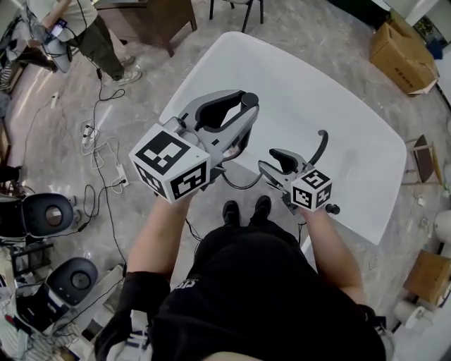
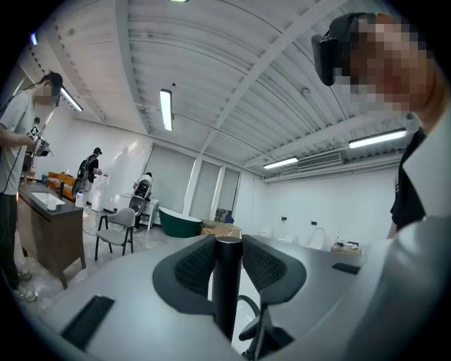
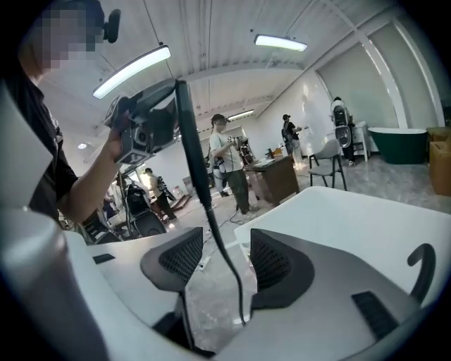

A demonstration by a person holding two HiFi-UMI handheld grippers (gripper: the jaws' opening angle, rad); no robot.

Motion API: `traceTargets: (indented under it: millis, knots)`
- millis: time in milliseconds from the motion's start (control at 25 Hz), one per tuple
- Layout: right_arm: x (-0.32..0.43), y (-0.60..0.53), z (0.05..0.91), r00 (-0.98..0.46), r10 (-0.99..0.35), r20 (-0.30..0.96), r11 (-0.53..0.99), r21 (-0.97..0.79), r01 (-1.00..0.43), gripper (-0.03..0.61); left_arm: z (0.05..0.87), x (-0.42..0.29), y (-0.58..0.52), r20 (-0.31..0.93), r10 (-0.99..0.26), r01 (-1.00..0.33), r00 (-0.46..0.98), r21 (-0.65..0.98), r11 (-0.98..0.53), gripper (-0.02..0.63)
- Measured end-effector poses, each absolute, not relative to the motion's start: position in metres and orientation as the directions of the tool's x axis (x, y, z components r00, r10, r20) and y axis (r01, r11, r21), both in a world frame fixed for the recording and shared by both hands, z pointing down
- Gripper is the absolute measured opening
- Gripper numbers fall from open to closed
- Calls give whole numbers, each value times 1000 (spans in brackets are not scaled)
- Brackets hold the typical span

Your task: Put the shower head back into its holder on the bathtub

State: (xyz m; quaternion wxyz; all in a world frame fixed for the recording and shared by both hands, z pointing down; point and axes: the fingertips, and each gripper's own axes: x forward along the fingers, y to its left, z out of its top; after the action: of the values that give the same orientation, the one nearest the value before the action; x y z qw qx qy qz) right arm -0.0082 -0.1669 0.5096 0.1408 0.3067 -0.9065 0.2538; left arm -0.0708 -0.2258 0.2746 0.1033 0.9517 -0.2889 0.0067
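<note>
The white bathtub (image 1: pixel 317 84) lies below both grippers. My left gripper (image 1: pixel 243 106) is raised over its near rim, shut on the black shower head (image 2: pixel 227 296), whose handle stands upright between the pads. A black hose (image 1: pixel 243 185) hangs from the shower head in a loop. My right gripper (image 1: pixel 273 163) is lower and to the right, open. In the right gripper view the hose (image 3: pixel 211 225) runs down through the gap between its jaws (image 3: pixel 227 257) without the pads pressing it. A black curved fitting (image 1: pixel 322 144) rises from the tub's rim beside the right gripper.
My feet (image 1: pixel 243 211) stand at the tub's near edge. Cables (image 1: pixel 99 141) trail over the marble floor at left, near dark machines (image 1: pixel 46 215). A person (image 1: pixel 84 32) stands at the far left by a wooden cabinet (image 1: pixel 148 21). Cardboard boxes (image 1: pixel 402 49) sit far right.
</note>
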Motion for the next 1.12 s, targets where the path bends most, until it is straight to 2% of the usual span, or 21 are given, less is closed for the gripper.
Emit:
traceTargets:
  millis: [160,480,840,920,1000,1120]
  knots:
    - [-39,-158,521,-798,-437,415,719,-372,-587,251,252,-66,-221,34,-526,-522,850,189,-832,127]
    - [-41,-169,524,-760,-515,395,681,-349,-643,256,212,-54,-208,-39,-476,-462,879,179,-868,127]
    - [-81,-131,537,-834,-390,391,735,-414,-538,240,202,-59,-205,-75,-454,-433,888,197,-880,127]
    - [-85,-130,541,-826,-393,404,733,-405,-547,184,204,-62,-204,-74,-447,-427,891,194,-883,127]
    - [-82,-133,543,-814,-405,416,726,-395,-563,70,206,-64,-204,-74,-441,-421,895,194,-886,127]
    - [-68,-141,544,-785,-443,434,705,-372,-604,69,211,-66,-205,-69,-439,-421,896,187,-888,127]
